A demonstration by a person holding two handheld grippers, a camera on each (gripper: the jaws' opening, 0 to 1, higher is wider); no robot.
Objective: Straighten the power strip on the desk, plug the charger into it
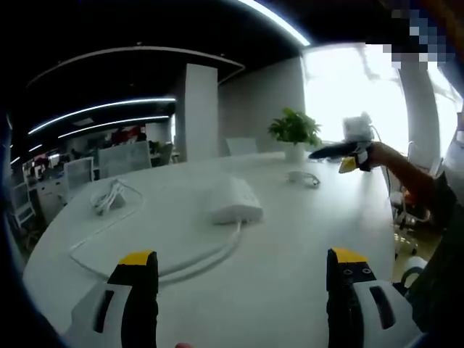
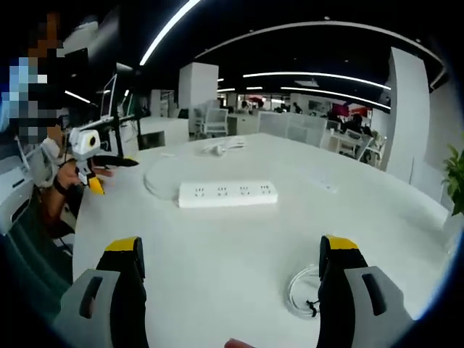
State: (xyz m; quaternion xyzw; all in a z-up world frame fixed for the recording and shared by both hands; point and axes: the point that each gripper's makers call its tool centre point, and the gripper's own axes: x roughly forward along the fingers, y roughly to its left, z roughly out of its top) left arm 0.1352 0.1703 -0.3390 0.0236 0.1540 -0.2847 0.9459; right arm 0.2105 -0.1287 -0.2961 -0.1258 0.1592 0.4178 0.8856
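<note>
Right gripper view: power strip [image 2: 228, 194] lies beyond wide-apart right gripper [image 2: 229, 272]; charger unclear.

Left gripper view: low over counter [image 1: 290, 239], facing across it toward bright window — power strip [image 1: 233, 201] seen end-on, mid-distance, plant [image 1: 294, 129] beyond. Right gripper view: from opposite side, facing office interior, power strip [image 2: 228, 193] broadside, sockets visible. Views face each other — right tool [image 1: 348, 154] at right of first, left tool [image 2: 94, 181] at left of second. Shared: counter, strip.
</note>
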